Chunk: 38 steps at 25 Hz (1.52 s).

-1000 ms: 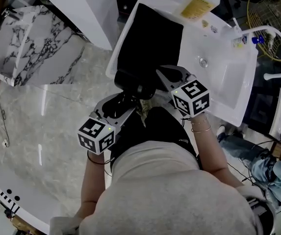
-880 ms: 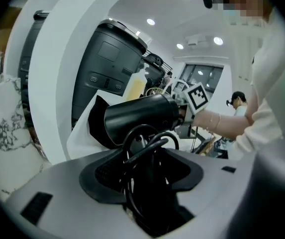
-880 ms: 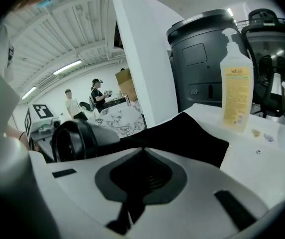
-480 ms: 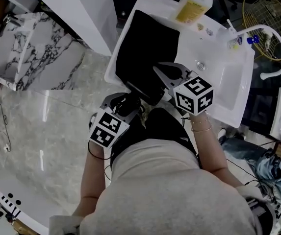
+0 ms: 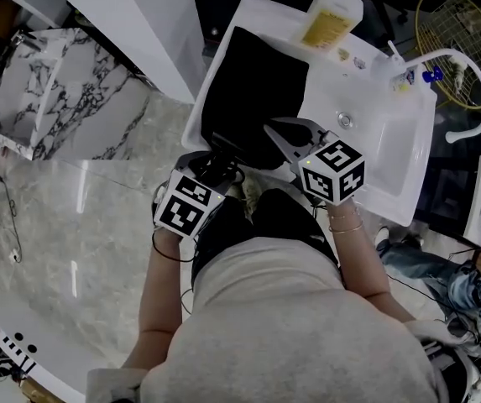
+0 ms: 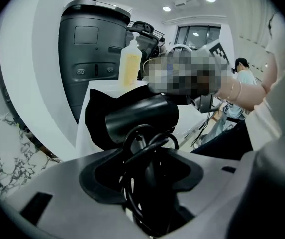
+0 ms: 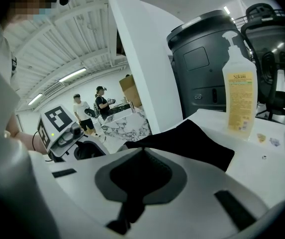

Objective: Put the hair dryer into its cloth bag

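While left gripper (image 6: 148, 159) holds hair dryer (image 6: 142, 116), cloth bag (image 5: 253, 82) flat beside sink (image 5: 384, 137)

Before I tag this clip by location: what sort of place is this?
Probably a washroom-style wash station, perhaps set up inside a larger open room. It has a white sink with a curved tap, a yellow pump bottle at its back edge, and marble-patterned flooring beside it.

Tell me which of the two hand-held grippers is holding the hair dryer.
The left hand-held gripper: its jaws are closed on the handle and cord of the hair dryer. The right hand-held gripper pinches only the edge of the black cloth bag.
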Motion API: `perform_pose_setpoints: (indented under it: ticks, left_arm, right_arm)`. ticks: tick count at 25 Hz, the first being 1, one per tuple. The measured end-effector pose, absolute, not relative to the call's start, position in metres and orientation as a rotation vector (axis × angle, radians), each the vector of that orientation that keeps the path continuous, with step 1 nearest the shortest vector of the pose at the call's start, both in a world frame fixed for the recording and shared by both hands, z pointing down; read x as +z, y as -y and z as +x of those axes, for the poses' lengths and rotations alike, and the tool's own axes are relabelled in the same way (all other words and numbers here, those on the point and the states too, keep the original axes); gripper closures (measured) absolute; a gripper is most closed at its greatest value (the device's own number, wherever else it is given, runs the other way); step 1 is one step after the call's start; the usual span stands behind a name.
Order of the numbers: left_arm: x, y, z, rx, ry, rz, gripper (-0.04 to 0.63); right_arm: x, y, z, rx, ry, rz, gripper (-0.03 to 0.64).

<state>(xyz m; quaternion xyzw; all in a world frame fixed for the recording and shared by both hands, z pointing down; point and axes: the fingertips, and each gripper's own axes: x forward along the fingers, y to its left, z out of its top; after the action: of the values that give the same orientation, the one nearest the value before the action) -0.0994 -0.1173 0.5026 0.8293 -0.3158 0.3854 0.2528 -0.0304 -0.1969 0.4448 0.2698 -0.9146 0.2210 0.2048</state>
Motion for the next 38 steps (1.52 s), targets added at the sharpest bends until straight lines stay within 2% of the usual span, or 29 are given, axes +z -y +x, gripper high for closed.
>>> perform_pose_setpoints:
  ticks: [24, 38]
  left_arm:
    - [0.532, 0.169, -0.102, 1.373, 1.077, 2.059, 0.360]
    - [0.499, 0.147, -0.112, 1.136, 1.113, 2.174, 0.338]
  right_arm:
    - [0.480, 0.174, -0.046, 0.705, 2.506, 0.649, 0.607]
    - [0.475, 0.177, -0.041, 0.691, 2.522, 0.715, 0.607]
